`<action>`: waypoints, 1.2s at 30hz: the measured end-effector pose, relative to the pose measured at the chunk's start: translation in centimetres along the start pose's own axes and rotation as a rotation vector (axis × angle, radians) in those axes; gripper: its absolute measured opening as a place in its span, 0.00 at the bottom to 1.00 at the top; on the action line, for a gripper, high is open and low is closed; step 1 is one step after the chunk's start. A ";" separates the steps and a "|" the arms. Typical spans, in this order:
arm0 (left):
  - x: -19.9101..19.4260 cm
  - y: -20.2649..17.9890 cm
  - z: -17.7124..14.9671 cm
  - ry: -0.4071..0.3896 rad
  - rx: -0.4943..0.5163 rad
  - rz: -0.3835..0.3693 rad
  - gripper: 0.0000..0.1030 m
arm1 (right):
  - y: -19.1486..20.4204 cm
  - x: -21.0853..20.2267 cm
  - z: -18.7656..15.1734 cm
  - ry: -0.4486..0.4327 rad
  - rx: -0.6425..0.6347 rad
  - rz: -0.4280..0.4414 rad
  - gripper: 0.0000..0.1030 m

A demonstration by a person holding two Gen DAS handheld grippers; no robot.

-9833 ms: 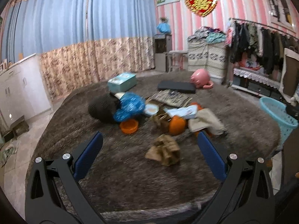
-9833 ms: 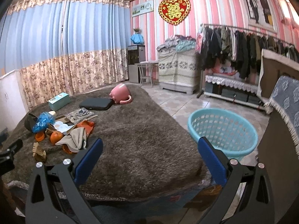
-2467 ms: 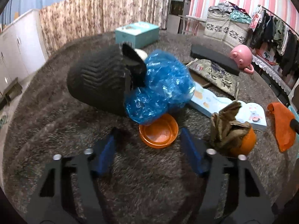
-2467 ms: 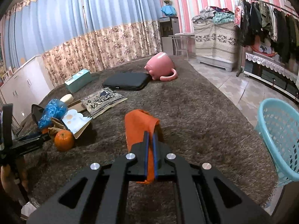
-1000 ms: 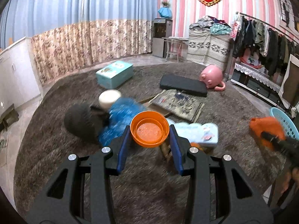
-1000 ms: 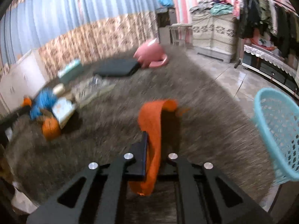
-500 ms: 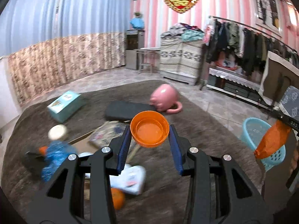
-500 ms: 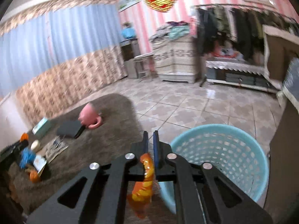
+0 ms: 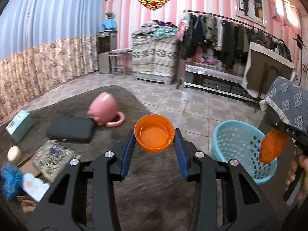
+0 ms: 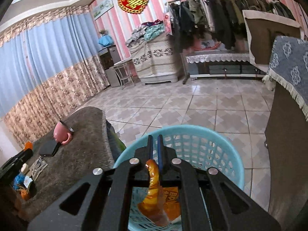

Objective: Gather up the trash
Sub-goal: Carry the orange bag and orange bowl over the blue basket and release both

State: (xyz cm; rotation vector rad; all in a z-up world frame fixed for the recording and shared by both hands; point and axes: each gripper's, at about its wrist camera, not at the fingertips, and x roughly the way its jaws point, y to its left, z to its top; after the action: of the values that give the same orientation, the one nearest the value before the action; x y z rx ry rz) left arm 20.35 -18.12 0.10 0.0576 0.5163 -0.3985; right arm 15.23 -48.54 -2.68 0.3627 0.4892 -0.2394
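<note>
Landmark: the blue basket (image 10: 227,146) on the tiled floor, just past the edge of the brown rug (image 9: 154,182). All places below are told from this basket.

Right tongs: the right gripper (image 10: 155,144) is pinched tight on an orange wrapper (image 10: 154,190).

Where the wrapper is: right over the basket's open top. It hangs long and thin, pointing straight down into the basket. In the left wrist view the same wrapper (image 9: 272,147) hangs above the basket's (image 9: 240,154) far right rim.

What is in the basket: something orange with print lies at the bottom. I think it is another wrapper, but the gripper hides most of it.

Left tongs: the left gripper (image 9: 154,134) is squeezed on an orange lid (image 9: 154,134). The lid's open side faces the camera.

Where the lid is: to the left of the basket, over the rug, not above the basket.

Which hand is nearer: the right one. It is already over the basket, so it only needs to let go. The left one must swing to the right first.

Other things: a pink mug (image 9: 105,109) and a black case (image 9: 70,130) lie on the rug, far left of the basket.
</note>
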 end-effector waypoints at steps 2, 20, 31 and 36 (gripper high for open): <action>1.1 -1.4 0.2 0.007 0.012 -0.025 0.38 | -0.1 0.2 -0.2 0.005 -0.007 -0.019 0.05; 8.6 -14.0 0.2 0.071 0.161 -0.213 0.39 | -4.1 -0.6 0.0 -0.043 0.058 -0.075 0.05; 10.0 -15.2 0.4 0.073 0.175 -0.182 0.80 | -4.4 0.0 -0.3 -0.024 0.068 -0.075 0.05; 9.5 -12.2 1.1 0.052 0.126 -0.110 0.89 | -2.9 0.6 -0.5 -0.022 0.037 -0.094 0.05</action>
State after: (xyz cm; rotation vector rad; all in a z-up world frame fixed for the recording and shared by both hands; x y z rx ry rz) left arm 23.71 -32.89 -3.05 0.1618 0.5465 -0.5384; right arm 14.62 -51.10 -4.24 0.3731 0.4817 -0.3439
